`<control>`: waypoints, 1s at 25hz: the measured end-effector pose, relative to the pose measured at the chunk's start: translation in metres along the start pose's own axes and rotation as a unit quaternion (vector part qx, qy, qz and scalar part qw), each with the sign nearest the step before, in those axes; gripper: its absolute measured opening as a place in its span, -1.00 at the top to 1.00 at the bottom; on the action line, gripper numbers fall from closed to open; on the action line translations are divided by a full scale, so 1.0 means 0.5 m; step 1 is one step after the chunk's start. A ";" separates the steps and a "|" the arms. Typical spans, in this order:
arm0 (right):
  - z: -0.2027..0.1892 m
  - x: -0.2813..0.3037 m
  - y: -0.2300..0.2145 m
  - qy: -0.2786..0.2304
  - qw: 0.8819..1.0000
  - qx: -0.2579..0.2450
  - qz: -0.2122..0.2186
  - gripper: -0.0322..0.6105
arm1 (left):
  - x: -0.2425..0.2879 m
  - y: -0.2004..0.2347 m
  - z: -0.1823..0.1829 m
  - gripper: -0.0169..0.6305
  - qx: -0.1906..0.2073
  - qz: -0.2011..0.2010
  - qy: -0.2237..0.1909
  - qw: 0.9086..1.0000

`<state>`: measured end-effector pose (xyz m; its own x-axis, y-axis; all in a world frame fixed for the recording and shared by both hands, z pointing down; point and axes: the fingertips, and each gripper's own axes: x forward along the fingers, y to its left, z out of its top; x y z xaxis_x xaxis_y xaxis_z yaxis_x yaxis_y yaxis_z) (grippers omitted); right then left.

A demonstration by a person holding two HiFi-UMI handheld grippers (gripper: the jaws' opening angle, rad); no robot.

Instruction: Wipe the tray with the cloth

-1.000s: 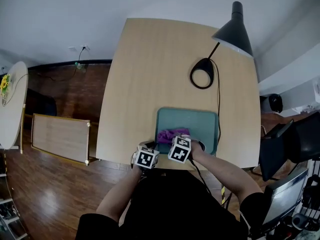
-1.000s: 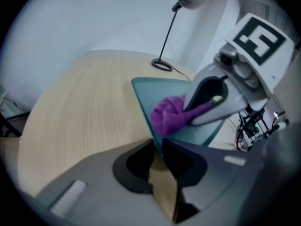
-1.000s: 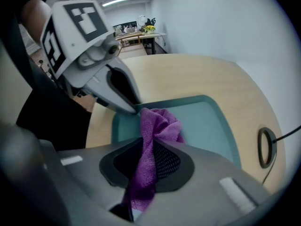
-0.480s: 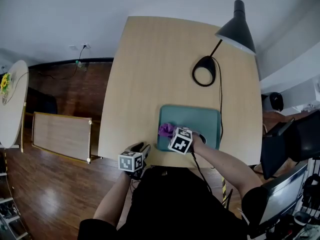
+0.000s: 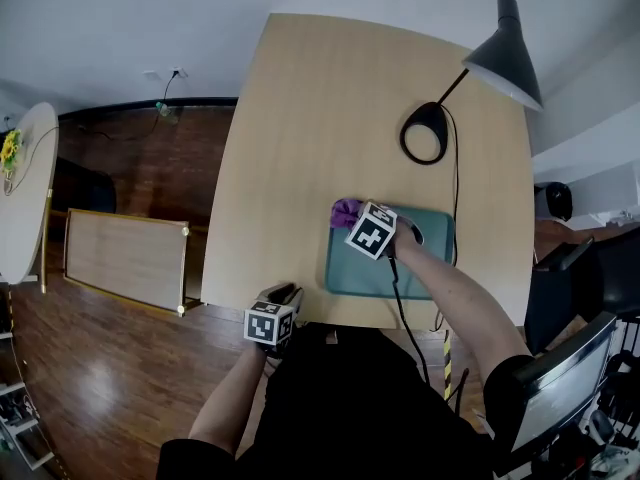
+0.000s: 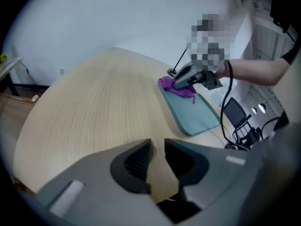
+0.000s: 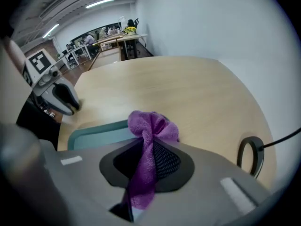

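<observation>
Setting: pale wooden table, seen from above; person seated at its near edge, 1 gripper in each hand.
Tray: teal, rectangular tray lying flat on the table near the near right edge; its inner surface is bare except at the far left corner.
Cloth: purple cloth, bunched up, at the tray's far left corner; the bunch sits over the rim there, with a strip trailing back between the jaws.
Right gripper: right gripper reaches over the tray to that corner; jaws closed tight on the cloth, and the pads pinch the trailing strip.
Left gripper: left gripper is at the table's near edge, left of the tray and well apart from it, pointing across the tabletop. Jaws closing, a narrow gap between them, only table wood showing through; nothing is held.
Lamp: black desk lamp on the far right of the table; its ring-shaped base is beyond the tray, not touching it.
Cable: dark cable runs from the right gripper back across the tray toward the person.
</observation>
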<state>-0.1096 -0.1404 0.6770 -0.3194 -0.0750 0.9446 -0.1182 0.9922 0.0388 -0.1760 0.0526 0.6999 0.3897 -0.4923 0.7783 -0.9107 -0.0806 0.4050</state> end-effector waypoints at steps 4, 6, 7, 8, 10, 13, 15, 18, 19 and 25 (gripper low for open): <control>-0.034 -0.007 0.146 0.007 0.998 -0.044 0.036 0.71 | 0.005 0.017 -0.009 0.61 0.004 0.002 0.000 1.000; -0.053 -0.012 0.222 0.007 0.997 -0.061 0.055 0.71 | -0.002 0.004 -0.003 0.61 -0.002 -0.007 0.003 1.000; -0.061 -0.015 0.255 0.007 0.996 -0.068 0.064 0.71 | -0.003 0.001 0.000 0.61 -0.002 -0.009 0.004 1.000; -0.069 -0.019 0.285 0.006 0.994 -0.075 0.073 0.71 | -0.003 0.001 0.001 0.61 -0.001 -0.010 0.004 1.000; -0.082 -0.024 0.328 0.006 0.993 -0.088 0.084 0.71 | 0.000 0.005 0.003 0.62 0.002 -0.009 0.004 1.000; -0.093 -0.025 0.348 0.004 0.994 -0.082 0.078 0.71 | 0.002 0.011 0.005 0.68 0.007 -0.006 0.003 1.000; -0.093 -0.026 0.342 -0.002 0.996 -0.050 0.074 0.71 | 0.002 0.012 0.004 0.71 0.011 -0.002 0.008 1.000; -0.095 -0.036 0.309 -0.025 0.997 0.034 0.058 0.71 | 0.003 0.004 0.005 0.65 0.016 -0.003 0.015 1.000; -0.096 -0.044 0.291 -0.040 0.995 0.073 0.048 0.71 | 0.001 -0.001 0.007 0.57 0.019 -0.005 0.014 1.000; -0.213 -0.128 0.152 -0.139 0.934 0.328 -0.027 0.71 | -0.022 -0.031 0.041 0.52 0.046 -0.022 -0.019 0.999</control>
<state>0.0022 -0.0495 0.6543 -0.5174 -0.2359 0.8226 -0.6623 0.7192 -0.2103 -0.1692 0.0414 0.6755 0.4256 -0.5195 0.7409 -0.9022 -0.1808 0.3915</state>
